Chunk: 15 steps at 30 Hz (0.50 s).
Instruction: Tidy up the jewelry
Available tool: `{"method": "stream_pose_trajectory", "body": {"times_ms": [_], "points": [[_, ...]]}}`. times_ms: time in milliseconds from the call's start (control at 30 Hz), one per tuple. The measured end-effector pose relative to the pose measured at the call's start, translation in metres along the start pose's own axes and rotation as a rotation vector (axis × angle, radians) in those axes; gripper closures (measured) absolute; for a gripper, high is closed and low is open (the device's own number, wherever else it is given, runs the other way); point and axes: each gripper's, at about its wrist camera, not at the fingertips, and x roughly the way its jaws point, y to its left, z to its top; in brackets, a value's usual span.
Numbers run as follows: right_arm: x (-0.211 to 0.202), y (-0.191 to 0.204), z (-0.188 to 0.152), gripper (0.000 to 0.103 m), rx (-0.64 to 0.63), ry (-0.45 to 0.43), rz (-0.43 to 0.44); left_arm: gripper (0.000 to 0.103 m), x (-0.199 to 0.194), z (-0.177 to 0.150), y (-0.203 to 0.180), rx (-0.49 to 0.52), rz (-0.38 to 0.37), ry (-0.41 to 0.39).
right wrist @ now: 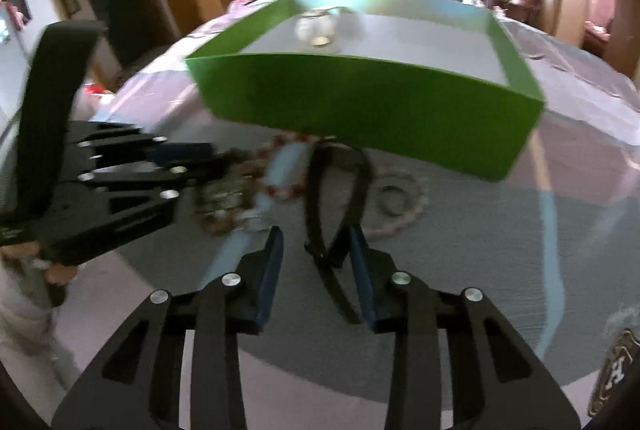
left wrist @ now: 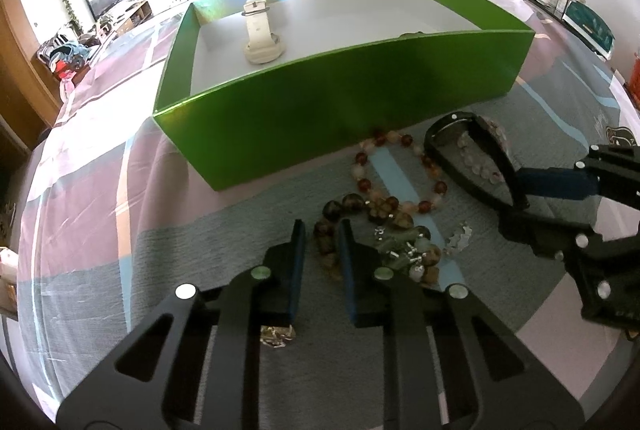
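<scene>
Jewelry is lying in a loose cluster on a patterned cloth (left wrist: 100, 190) just in front of a green box (left wrist: 340, 102), whose white floor is carrying a white watch (left wrist: 262, 30) at the far left. Nearest the box wall, a red-and-clear bead bracelet (left wrist: 400, 166) is forming an open ring. Just toward the camera from it, a brown bead bracelet (left wrist: 340, 214) and a heap of green stones with silver bits (left wrist: 408, 250) are touching one another. To the right, a black watch strap (left wrist: 468, 162) is lying as a loop over a string of pale beads (left wrist: 480, 166).

Left gripper (left wrist: 320, 230) is resting low over the cloth, its jaws standing slightly apart with part of the brown bead bracelet lying between the blue pads; whether the pads are pressing on the beads cannot be told. A small gold-coloured piece (left wrist: 276, 334) is showing beneath this gripper's frame.

Right gripper (right wrist: 316, 242) is pointing at the near end of the black strap (right wrist: 336, 190), its jaws standing apart with the strap's tail passing between them, close to the right finger. This view is blurring with motion, so contact cannot be judged. A pale bead ring (right wrist: 396, 202) is lying just right of the strap.
</scene>
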Motion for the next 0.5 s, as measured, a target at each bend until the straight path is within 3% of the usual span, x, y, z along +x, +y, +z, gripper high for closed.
{"method": "stream_pose_trajectory", "body": {"times_ms": [267, 367, 500], "points": [[0.004, -0.011, 0.003, 0.068, 0.056, -0.063, -0.048, 0.086, -0.001, -0.001, -0.003, 0.014, -0.009, 0.001], [0.01, -0.003, 0.0, 0.08, 0.003, -0.054, -0.086, 0.087, -0.002, -0.003, -0.006, 0.022, -0.013, 0.001], [0.009, -0.001, 0.0, 0.089, -0.008, -0.052, -0.095, 0.089, -0.002, -0.003, -0.008, 0.031, -0.013, 0.001]]}}
